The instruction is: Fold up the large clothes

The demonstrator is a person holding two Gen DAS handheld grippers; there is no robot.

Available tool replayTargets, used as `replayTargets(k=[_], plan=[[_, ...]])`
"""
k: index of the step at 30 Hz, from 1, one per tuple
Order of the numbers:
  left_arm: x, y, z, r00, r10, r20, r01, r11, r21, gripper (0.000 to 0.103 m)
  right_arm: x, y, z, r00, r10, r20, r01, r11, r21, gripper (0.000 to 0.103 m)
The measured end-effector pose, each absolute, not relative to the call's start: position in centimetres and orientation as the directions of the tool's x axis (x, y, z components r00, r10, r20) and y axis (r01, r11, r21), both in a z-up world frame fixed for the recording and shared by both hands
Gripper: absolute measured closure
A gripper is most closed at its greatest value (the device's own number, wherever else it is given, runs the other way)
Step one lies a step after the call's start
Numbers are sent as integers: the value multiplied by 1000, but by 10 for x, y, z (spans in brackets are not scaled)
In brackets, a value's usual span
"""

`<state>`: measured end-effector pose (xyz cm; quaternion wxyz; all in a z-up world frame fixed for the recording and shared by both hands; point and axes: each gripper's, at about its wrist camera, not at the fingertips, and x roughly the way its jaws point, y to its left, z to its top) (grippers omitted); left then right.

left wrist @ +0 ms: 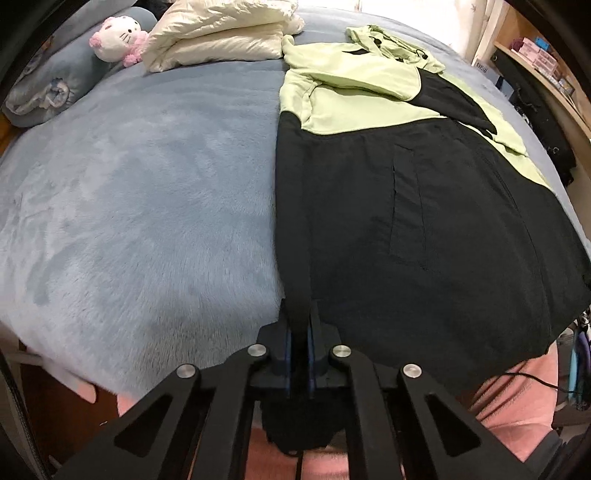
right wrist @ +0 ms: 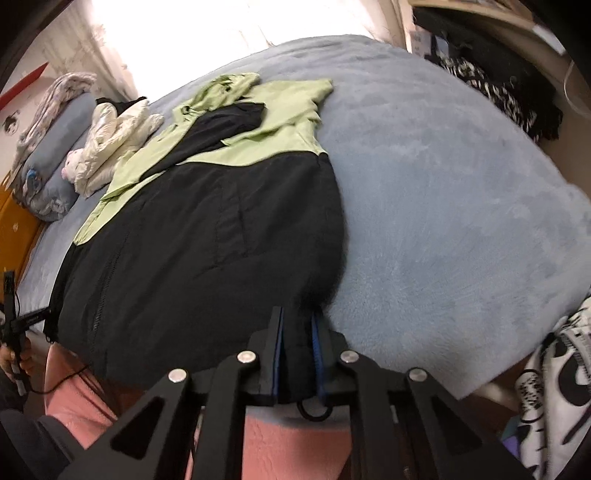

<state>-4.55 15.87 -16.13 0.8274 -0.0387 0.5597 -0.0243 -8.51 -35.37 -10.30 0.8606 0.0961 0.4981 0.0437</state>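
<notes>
We note a black and light-green jacket (left wrist: 424, 206) spread flat on the blue blanket (left wrist: 140, 206) of a bed, its hem at the near edge and its sleeves folded over the chest. From the left wrist we see the left gripper (left wrist: 299, 332) with its jaws pinched tight on the jacket's near left hem, plus a pink-and-white plush cat (left wrist: 118, 38) and a folded cream quilt (left wrist: 221, 33) at the head of the bed. The right wrist alone shows the right gripper (right wrist: 298, 332), jaws nearly closed on the hem's other corner, and a black-and-white patterned cloth (right wrist: 554, 398) beside the bed.
</notes>
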Motion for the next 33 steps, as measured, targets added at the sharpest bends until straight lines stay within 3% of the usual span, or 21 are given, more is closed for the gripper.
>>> replayTargets(k=[14,16,18,21,25,27,33], plan=[[-92,165,-144,350,-90,-932,64,995,-73,100,-121,-346,-79,463,157,-872,-72,988,139,92],[-88,168,-152,319,-105,-942,65,994,-89,95,-118,-351,-84,462,168,-871,-59,985,159,92],[-83,175,-160,290,-129,-948,51,992,-119,69,-113,-357,-90,443,182,-878,-46,983,180,88],[-80,185,-168,285,-153,-946,39,988,-148,44,-108,-369,-99,417,210,-884,-2,973,230,84],[-82,193,-174,294,-199,-935,42,980,-196,41,-105,-386,-113,388,215,-896,71,963,262,71],[-81,193,-179,288,-211,-934,55,978,-204,34,-106,-396,-122,374,229,-899,103,953,285,63],[-76,189,-186,274,-216,-937,85,976,-200,26,-104,-403,-148,340,430,-836,130,859,495,60]])
